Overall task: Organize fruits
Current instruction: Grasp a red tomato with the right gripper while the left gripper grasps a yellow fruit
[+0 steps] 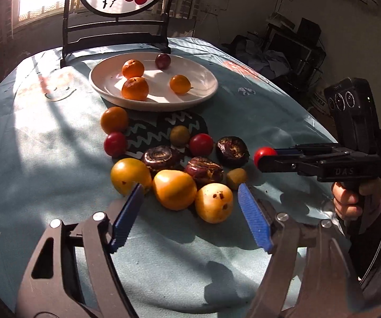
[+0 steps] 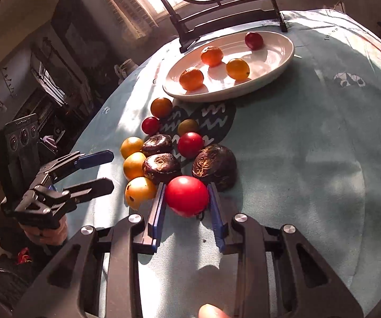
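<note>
red tomato (image 2: 187, 196) clamped in right gripper (image 2: 187, 198) above table; left gripper (image 1: 190, 217) wide, level

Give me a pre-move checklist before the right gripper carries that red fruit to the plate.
1. Red fruit sits between the right gripper jaws: ok.
2. Grip tight enough to lift: cannot tell; the pads flank it closely, but contact force is not visible.
3. White plate has free space: ok, only four fruits on it.
4. Left gripper out of the path: ok, open and empty, over the yellow fruits.
5. Neighbours clear of the jaws: not ok, a dark wrinkled fruit lies right beside one jaw.
</note>
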Tool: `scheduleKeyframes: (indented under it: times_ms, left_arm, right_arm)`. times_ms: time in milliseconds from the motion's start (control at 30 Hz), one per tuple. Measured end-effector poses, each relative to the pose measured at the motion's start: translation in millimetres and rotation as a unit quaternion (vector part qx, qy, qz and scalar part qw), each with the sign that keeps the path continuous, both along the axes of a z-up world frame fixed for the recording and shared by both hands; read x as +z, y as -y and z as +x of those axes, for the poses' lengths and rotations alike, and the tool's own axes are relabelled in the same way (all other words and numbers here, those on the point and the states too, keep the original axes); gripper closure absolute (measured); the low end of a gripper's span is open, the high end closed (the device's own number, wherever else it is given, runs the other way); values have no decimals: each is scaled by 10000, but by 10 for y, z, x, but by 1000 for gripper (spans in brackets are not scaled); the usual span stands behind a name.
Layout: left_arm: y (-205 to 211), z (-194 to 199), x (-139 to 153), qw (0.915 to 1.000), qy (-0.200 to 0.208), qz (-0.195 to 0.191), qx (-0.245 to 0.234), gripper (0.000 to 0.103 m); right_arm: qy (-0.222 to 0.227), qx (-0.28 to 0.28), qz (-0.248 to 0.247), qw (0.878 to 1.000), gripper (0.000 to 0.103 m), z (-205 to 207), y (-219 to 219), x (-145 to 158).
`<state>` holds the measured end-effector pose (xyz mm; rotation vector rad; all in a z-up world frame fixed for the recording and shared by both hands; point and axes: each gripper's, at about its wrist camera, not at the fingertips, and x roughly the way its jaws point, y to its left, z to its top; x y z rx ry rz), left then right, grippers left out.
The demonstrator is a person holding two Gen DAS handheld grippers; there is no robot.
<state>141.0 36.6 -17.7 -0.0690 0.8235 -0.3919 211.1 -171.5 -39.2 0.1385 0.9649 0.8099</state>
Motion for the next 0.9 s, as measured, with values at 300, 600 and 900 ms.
scheduleKeyframes:
  times_ms: [300, 600, 900]
  left_arm:
    - [382, -83, -152, 9976, -41, 567, -399, 51]
    - [583, 51, -206, 9906, 16, 1331, -305, 53]
    - [543, 19, -219, 9881, 104, 1522, -166, 66]
  right_arm:
    - [26, -52, 11, 10000, 71, -33, 61, -26]
    - [44, -14, -5, 10000, 71, -55, 56, -29]
    - [25, -33, -43, 10000, 71, -47, 50, -43]
